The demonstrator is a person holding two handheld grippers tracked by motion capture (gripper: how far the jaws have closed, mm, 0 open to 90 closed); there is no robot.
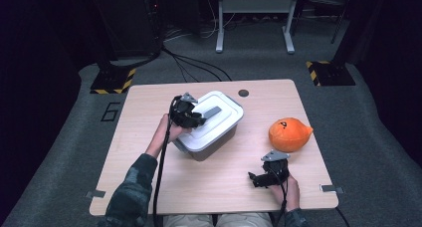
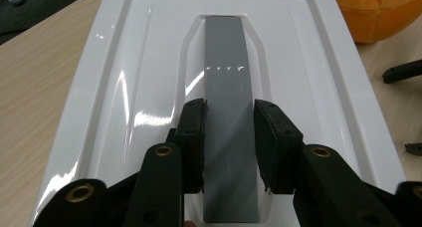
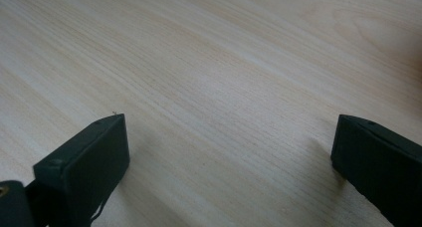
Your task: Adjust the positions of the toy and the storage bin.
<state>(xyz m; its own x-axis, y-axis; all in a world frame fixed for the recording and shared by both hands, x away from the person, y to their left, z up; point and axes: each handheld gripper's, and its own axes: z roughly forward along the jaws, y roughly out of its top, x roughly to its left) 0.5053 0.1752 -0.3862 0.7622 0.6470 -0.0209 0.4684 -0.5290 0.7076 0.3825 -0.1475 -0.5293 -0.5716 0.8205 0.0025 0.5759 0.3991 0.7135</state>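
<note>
left gripper (image 2: 229, 142) pinching the grey strap handle (image 2: 226, 77) of the white plastic lidded box (image 1: 211, 125)
handle is running lengthwise straight ahead of the jaws, mid-table; right gripper (image 3: 229, 157) is resting wide open, well apart.

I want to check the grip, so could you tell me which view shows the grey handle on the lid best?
The left gripper view: the grey handle runs up the frame, the jaws closed on it. The high view shows it small and partly covered; the right gripper view shows the table.
</note>
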